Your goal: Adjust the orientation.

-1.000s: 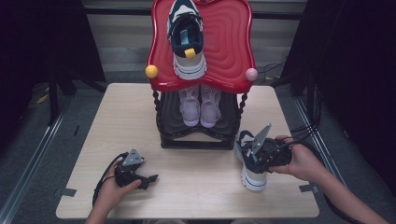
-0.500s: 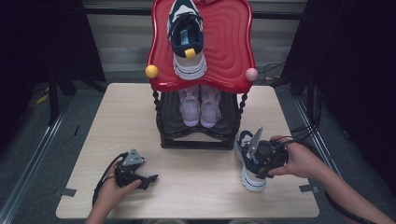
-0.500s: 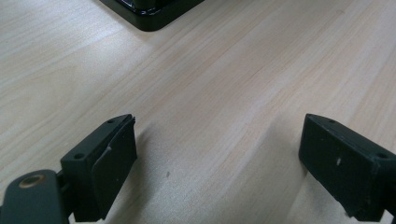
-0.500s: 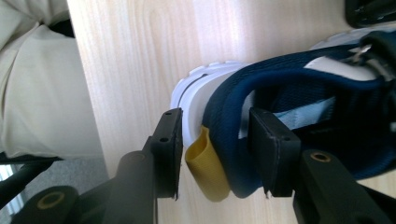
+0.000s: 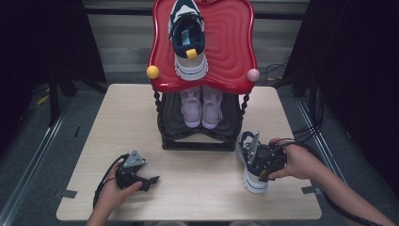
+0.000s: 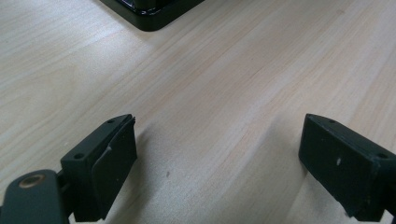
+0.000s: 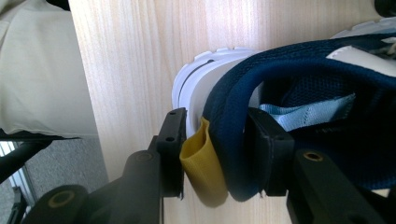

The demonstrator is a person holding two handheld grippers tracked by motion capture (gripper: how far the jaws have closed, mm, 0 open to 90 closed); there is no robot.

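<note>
Standing on grey floor between dark curtains, a pale wood table [image 5: 94, 141] carries a black 2-tier shoe rack [image 5: 197, 139] with a red wavy top shelf [image 5: 230, 42]. 1 navy-and-white sneaker [image 5: 188, 40] rests on that shelf; a pink pair [image 5: 201, 106] sits below. No writing is legible. Near the table's right front edge, the right gripper [image 7: 212, 149] pinches the padded heel collar and yellow pull tab [image 7: 201, 163] of a second navy sneaker [image 5: 250, 176], its jaws having just been closing. Front left, the left gripper [image 6: 217, 158] rests with jaws spread over bare wood.
</note>
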